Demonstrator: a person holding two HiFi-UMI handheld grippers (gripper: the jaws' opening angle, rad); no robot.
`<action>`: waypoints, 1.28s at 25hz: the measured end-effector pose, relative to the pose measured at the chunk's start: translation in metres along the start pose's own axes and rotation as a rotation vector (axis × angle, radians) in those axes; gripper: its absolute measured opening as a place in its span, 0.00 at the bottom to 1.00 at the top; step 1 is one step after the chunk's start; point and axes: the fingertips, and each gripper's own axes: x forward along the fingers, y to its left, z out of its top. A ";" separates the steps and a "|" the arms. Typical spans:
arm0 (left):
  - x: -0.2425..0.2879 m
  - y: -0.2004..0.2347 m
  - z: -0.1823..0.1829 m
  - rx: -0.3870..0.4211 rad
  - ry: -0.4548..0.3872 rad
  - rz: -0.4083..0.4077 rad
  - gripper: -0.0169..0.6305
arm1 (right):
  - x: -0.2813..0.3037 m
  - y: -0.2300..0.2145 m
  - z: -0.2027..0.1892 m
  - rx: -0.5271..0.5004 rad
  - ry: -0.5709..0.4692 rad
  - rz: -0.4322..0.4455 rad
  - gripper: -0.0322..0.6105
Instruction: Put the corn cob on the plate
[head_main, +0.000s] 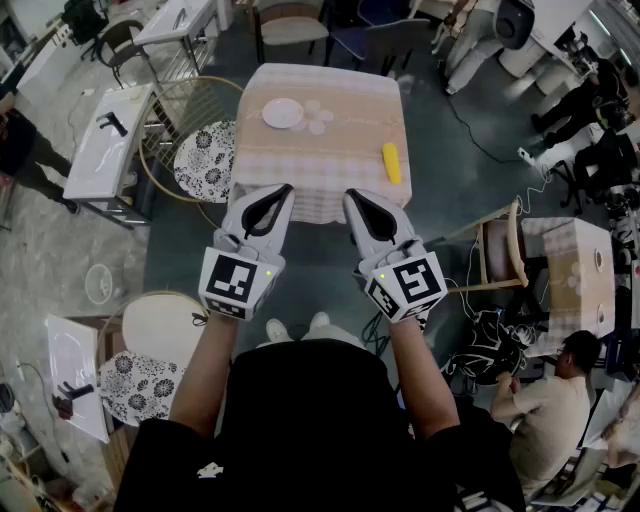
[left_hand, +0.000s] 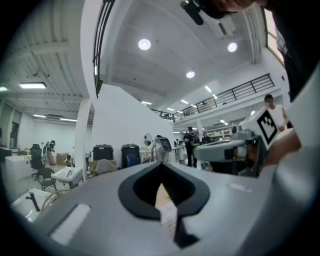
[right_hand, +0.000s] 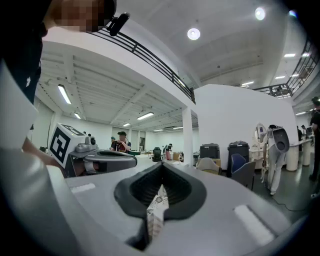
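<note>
Holding my left gripper (head_main: 283, 192) and right gripper (head_main: 352, 196) closed on nothing, corn cob (head_main: 391, 162) on the table (head_main: 340, 150) at right, long axis near to far, plate (head_main: 283, 113) far left

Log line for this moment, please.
phase: not started | corn cob: on table | plate: empty | left gripper: shut, empty | right gripper: shut, empty
</note>
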 end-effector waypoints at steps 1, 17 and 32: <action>0.002 -0.002 -0.001 -0.005 0.001 -0.002 0.02 | -0.001 -0.002 -0.001 0.005 0.000 0.003 0.05; 0.027 -0.042 -0.006 0.033 0.057 0.017 0.02 | -0.025 -0.035 -0.010 0.056 -0.015 0.043 0.05; 0.034 -0.047 -0.010 -0.051 0.078 0.107 0.02 | -0.043 -0.052 -0.033 0.031 0.023 0.120 0.05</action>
